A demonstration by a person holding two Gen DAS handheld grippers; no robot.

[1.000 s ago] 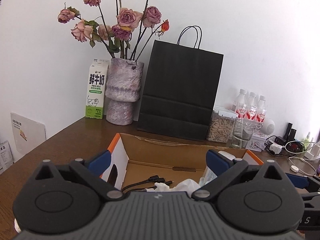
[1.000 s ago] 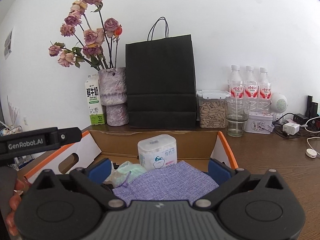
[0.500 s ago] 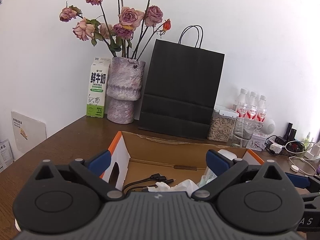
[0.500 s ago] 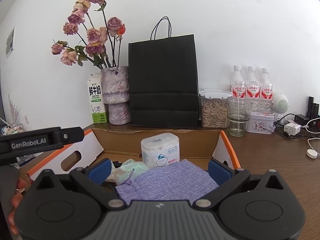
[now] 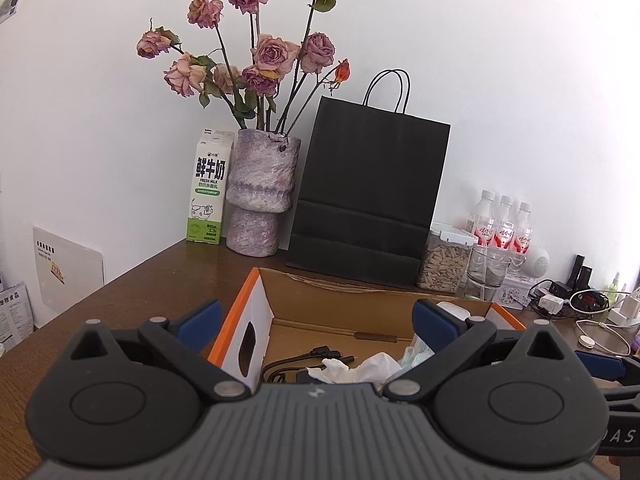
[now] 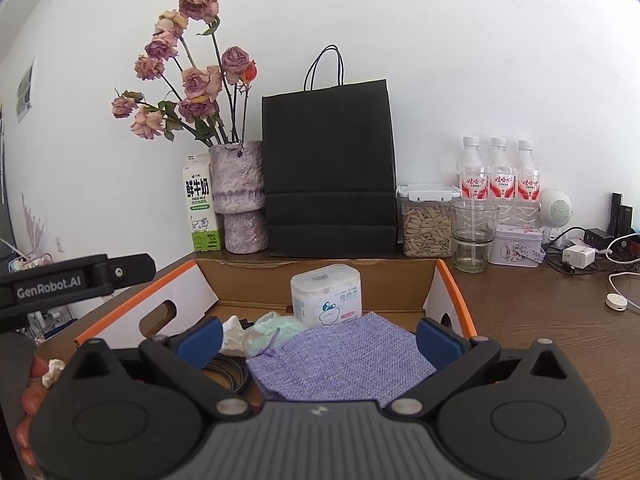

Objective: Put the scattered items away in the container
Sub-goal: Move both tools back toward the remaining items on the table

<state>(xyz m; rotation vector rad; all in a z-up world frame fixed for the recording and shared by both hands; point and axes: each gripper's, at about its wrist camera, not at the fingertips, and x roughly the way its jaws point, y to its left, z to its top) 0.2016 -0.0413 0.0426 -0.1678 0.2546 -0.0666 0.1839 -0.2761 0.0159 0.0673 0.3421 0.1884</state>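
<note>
Both grippers, left gripper (image 5: 316, 316) and right gripper (image 6: 319, 330), have jaws apart and hold nothing above the cardboard box (image 6: 320, 270). Inside it lie a purple cloth pouch (image 6: 340, 360), a cotton swab box (image 6: 326, 294) and black cables (image 5: 304, 360). Behind stand a black paper bag (image 6: 328, 168) and a vase (image 6: 238, 196).

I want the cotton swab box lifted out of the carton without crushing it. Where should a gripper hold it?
Judging by its pose, come from above and close on the two narrow ends of the cotton swab box. It stands upright against the cardboard box's back wall, top clear, purple cloth pouch lying in front.
</note>
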